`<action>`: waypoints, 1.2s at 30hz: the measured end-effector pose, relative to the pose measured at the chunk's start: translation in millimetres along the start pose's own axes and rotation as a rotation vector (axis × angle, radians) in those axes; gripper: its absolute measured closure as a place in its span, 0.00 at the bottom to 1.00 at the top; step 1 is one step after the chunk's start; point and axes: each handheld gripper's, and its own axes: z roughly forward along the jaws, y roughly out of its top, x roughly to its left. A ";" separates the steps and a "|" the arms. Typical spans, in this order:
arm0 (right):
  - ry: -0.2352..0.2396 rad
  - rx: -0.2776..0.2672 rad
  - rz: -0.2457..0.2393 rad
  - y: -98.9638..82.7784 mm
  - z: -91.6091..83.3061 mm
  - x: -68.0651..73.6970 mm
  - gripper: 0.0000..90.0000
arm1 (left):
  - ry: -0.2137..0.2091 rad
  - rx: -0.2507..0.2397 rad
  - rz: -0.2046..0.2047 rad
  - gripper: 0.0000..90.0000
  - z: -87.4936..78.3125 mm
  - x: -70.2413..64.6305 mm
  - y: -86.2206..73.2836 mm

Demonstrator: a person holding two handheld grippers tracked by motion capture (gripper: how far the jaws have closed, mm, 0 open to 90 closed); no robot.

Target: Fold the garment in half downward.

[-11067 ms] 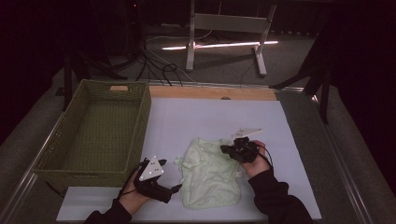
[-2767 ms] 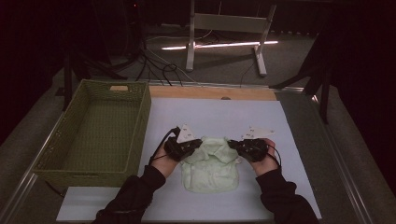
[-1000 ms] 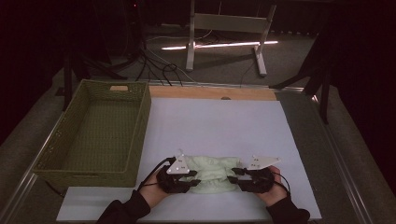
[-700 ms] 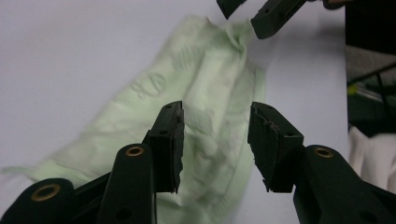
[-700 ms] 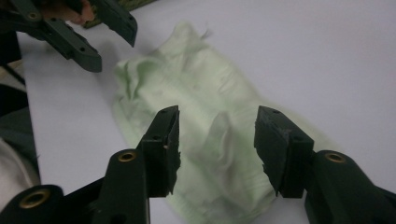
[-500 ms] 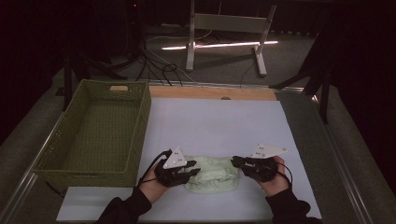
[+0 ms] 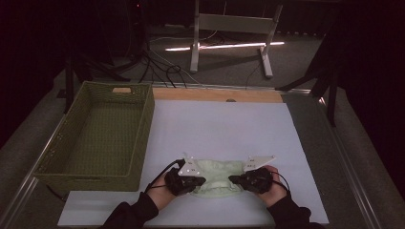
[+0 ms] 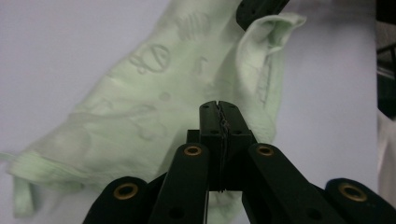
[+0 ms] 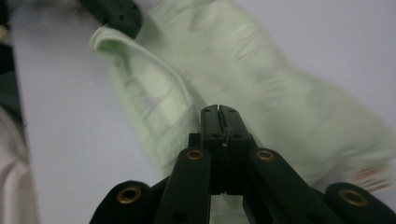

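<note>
We wear dark long sleeves. Our left tool (image 7: 199,181) and right tool (image 7: 234,179) are black, each topped by a pale grey three-cornered plate and trailing a thin black cable. Up close, their black link arms carry brass-ringed pivot holes and small dark screws.

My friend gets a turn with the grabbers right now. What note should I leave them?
Left gripper: jaws just closed, pinching the left end of the pale green folded cloth garment.
Right gripper: jaws just closed, pinching its right end.
The garment lies on the white table sheet, near the front edge.
Done: it looks folded into a narrow band.
Left: probably finish folding, then perhaps move it to the woven green basket on the left.
</note>
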 end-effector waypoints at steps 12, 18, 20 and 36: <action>0.068 0.055 0.029 -19.8 7.8 5.2 1.00 | 0.010 0.073 0.001 1.00 11.0 -1.4 -17.7; 0.062 0.050 0.034 -19.7 9.3 3.1 1.00 | 0.021 0.074 -0.017 1.00 11.8 2.4 -20.0; 0.063 0.050 0.040 -19.1 9.0 3.2 1.00 | 0.027 0.069 -0.021 1.00 10.4 2.5 -19.8; -0.146 -0.063 0.081 0.3 -9.5 -31.5 0.99 | 0.197 0.000 -0.098 0.97 1.6 32.6 -4.5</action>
